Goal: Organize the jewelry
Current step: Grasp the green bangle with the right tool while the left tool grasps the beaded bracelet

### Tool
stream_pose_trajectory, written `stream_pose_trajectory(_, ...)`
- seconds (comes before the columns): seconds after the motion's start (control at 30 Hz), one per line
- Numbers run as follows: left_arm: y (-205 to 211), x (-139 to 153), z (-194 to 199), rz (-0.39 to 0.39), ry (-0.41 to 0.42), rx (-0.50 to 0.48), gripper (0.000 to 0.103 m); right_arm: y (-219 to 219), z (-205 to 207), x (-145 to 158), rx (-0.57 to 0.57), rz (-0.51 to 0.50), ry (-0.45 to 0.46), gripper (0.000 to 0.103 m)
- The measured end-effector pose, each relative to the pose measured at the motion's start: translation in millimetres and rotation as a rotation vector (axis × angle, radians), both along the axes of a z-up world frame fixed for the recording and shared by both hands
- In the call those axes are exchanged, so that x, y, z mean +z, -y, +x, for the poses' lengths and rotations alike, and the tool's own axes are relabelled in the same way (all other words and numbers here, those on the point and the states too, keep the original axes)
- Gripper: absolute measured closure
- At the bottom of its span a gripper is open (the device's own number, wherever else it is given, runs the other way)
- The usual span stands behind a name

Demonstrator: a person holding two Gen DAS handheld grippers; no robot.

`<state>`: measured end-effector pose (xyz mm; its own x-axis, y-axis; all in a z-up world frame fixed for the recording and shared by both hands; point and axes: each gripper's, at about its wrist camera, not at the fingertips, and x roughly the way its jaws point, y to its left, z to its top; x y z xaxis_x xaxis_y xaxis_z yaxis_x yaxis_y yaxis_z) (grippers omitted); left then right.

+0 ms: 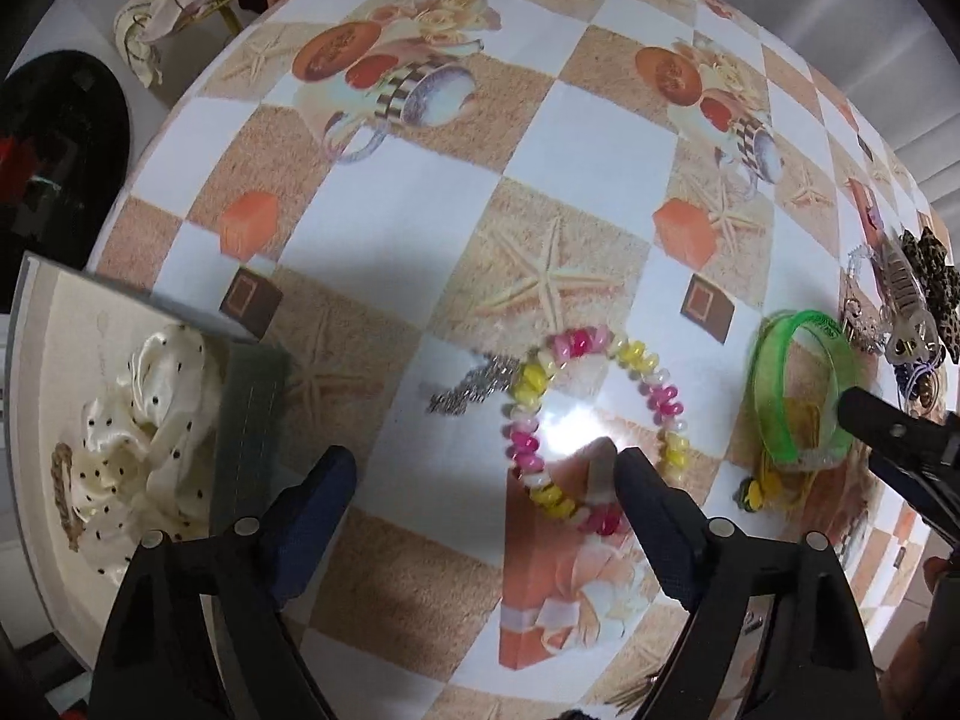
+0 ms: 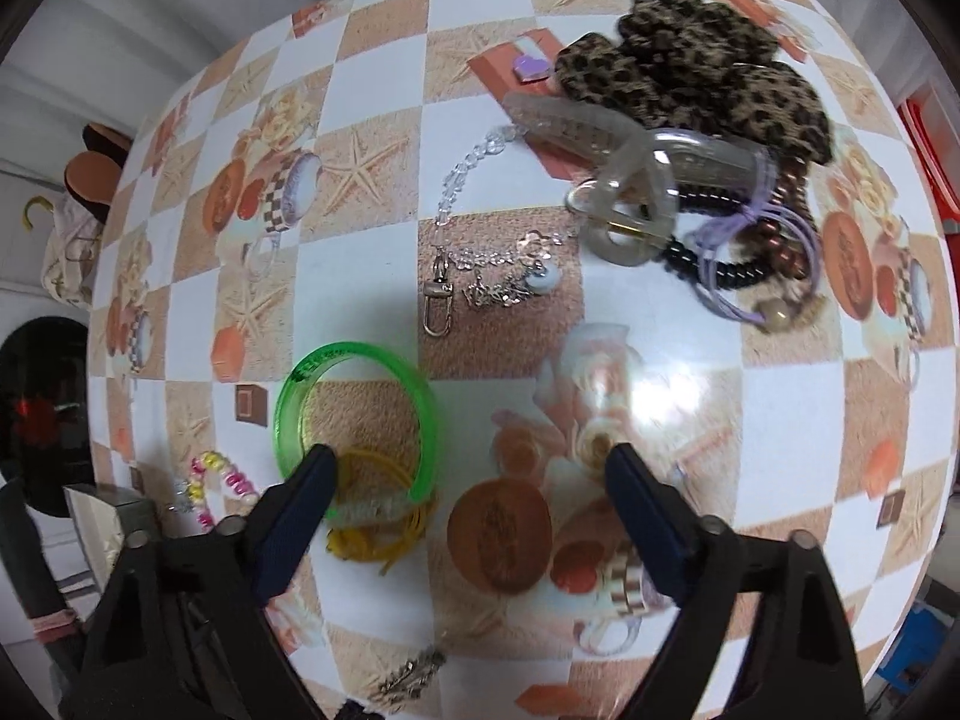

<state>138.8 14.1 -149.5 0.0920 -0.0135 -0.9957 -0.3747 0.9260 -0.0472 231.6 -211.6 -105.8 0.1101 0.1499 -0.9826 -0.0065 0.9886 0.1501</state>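
Two grippers are hanging wide apart over the table (image 1: pixel 456 198), gripping nothing: left gripper (image 1: pixel 486 468) is flanking the pink-and-yellow bead bracelet (image 1: pixel 591 420); right gripper (image 2: pixel 468 468) is straddling the green bangle (image 2: pixel 354 414) rim.

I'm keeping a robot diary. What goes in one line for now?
left tool: open, over beaded bracelet | right tool: open, by green bangle | nothing held

Table's got one of those glossy checkered oilcloths (image 1: pixel 456 216), white and sandy squares with starfish and teacups printed on, and a lamp glare bouncing off it. Pale floor (image 1: pixel 60 18) past the edge, a black round thing (image 1: pixel 60 144) down there, and a chair draped with cream cloth (image 1: pixel 174 6).
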Motion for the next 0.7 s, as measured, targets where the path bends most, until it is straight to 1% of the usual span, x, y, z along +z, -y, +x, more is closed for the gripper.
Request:
stream_pose_trajectory(0.03, 1.8, -0.3, 2.8, 0.004, 0.002, -0.001, 0.011, -2.7, 2.4, -3.3, 0.009, -0.007, -0.002, 0.022)
stream_pose_trajectory(0.1, 4.0, -1.7, 4.7, 0.019, 0.004, -0.003, 0.012, -10.1, 5.5, -2.6, 0.039, -0.041, 0.028, 0.026)
stream_pose_trajectory(0.13, 8.1, -1.3, 9.7, 0.030, 0.007, -0.006, 0.016, -15.0, 7.5, -2.9, 0.061, -0.056, 0.037, 0.026)
stream_pose_trajectory(0.2, 14.3, 0.2, 12.6, 0.039, 0.019, -0.016, 0.021, -23.5, 10.4, -3.0, 0.094, -0.093, 0.056, 0.031)
stream_pose_trajectory(0.3, 29.7, 4.7, 18.5, 0.051, 0.024, -0.041, 0.031, -34.0, 11.9, -4.2, 0.130, -0.152, 0.073, 0.034)
stream_pose_trajectory(0.37, 35.7, 7.3, 19.0, 0.049, 0.026, -0.058, 0.044, -38.9, 10.7, -5.1, 0.147, -0.192, 0.082, 0.039)
stream_pose_trajectory(0.4, 39.2, 8.6, 20.2, 0.044, 0.026, -0.068, 0.047, -41.2, 9.9, -5.4, 0.157, -0.210, 0.089, 0.043)
stream_pose_trajectory(0.43, 39.9, 12.3, 16.3, 0.043, 0.026, -0.076, 0.053, -43.7, 9.1, -4.9, 0.171, -0.216, 0.098, 0.046)
stream_pose_trajectory(0.47, 43.3, 13.4, 17.7, 0.043, 0.029, -0.088, 0.065, -45.9, 8.4, -4.5, 0.181, -0.217, 0.102, 0.053)
stream_pose_trajectory(0.5, 45.5, 15.6, 17.7, 0.044, 0.033, -0.096, 0.073, -48.6, 8.0, -3.3, 0.194, -0.220, 0.109, 0.065)
stream_pose_trajectory(0.53, 48.2, 16.7, 18.3, 0.044, 0.034, -0.107, 0.088, -50.4, 8.1, -2.5, 0.201, -0.222, 0.113, 0.072)
stream_pose_trajectory(0.57, 50.1, 17.5, 18.6, 0.038, 0.033, -0.117, 0.088, -50.9, 8.1, -1.7, 0.204, -0.222, 0.115, 0.089)
stream_pose_trajectory(0.6, 51.2, 18.3, 19.1, 0.023, 0.035, -0.126, 0.089, -51.0, 8.7, -1.5, 0.200, -0.216, 0.113, 0.095)
stream_pose_trajectory(0.7, 51.4, 22.4, 17.5, -0.010, 0.053, -0.143, 0.089, -48.0, 9.1, 1.3, 0.163, -0.184, 0.119, 0.096)
